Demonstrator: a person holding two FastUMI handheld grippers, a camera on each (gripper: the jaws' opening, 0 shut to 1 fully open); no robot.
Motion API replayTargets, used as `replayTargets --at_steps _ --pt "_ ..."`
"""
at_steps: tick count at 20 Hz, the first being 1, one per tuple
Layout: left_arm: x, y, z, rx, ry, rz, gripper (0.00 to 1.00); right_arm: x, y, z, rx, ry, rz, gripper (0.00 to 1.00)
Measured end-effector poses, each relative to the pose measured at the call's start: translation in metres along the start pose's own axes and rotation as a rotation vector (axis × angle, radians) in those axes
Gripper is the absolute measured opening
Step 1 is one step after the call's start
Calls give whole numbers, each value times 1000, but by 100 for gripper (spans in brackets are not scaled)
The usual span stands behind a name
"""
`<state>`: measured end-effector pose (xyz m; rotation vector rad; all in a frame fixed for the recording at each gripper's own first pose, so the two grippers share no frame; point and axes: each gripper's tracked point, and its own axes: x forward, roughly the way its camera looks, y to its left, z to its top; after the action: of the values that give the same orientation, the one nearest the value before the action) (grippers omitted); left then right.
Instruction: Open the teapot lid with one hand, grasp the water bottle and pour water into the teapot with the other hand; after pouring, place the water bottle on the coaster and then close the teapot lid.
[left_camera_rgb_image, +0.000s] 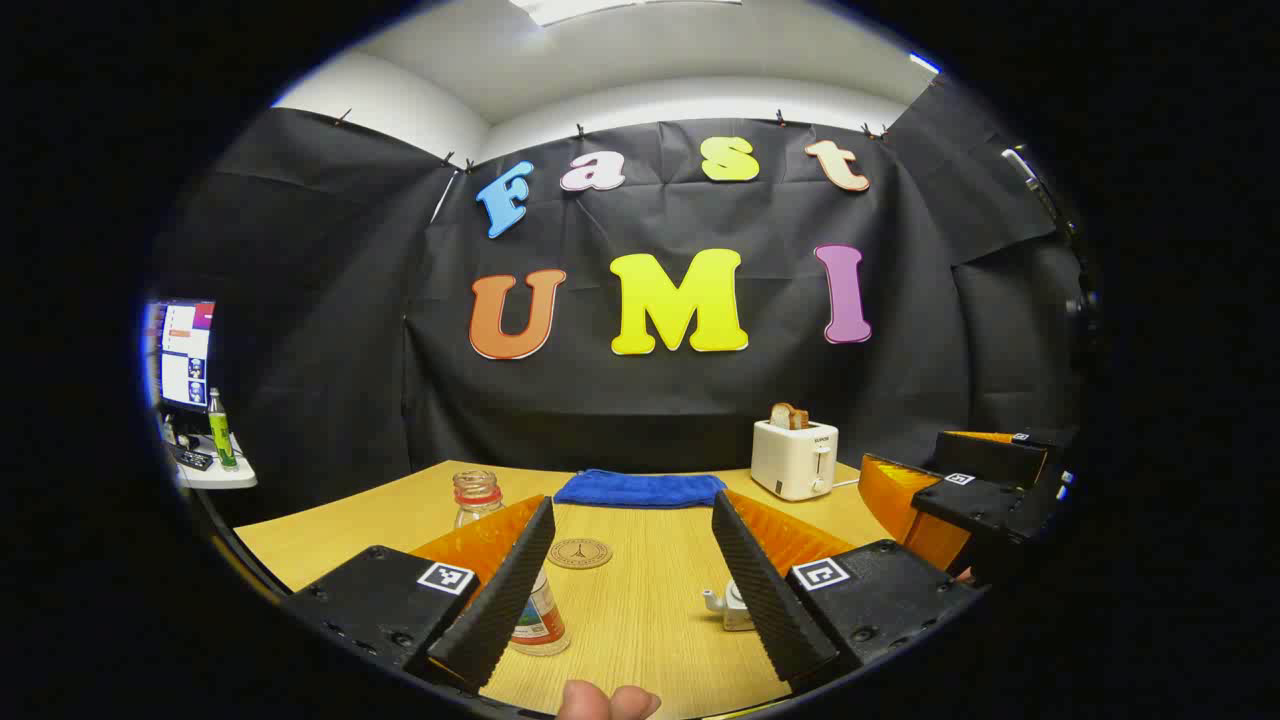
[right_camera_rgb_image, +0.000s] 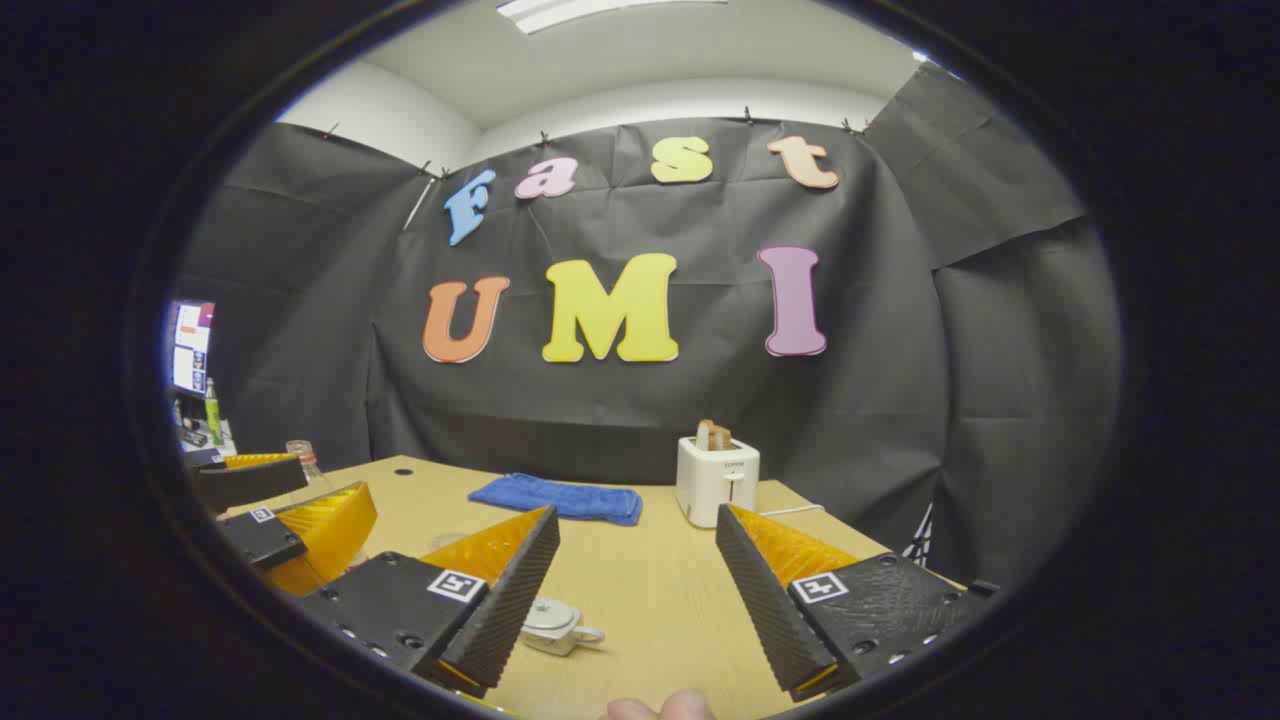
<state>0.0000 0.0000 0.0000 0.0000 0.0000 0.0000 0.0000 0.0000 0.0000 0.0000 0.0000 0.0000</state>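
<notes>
Left hand-held gripper is spread above the worktop, water bottle behind its left finger, coaster between. Right hand-held gripper is spread, teapot by its left finger.

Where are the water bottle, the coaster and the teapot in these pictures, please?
water bottle (left_camera_rgb_image: 478, 497): left gripper view, on its neck, just below the open mouth.
coaster (left_camera_rgb_image: 579, 553): left gripper view, on the middle of the round disc.
teapot (right_camera_rgb_image: 551, 618): right gripper view, on its lid.

A recording booth: black cloth walls, wooden table, monitor alongside.
</notes>
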Motion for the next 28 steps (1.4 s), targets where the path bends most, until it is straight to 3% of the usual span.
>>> replayTargets --at_steps 28 --pt "7 5 -14 8 31 15 99 8 5 -31 -11 56 25 95"
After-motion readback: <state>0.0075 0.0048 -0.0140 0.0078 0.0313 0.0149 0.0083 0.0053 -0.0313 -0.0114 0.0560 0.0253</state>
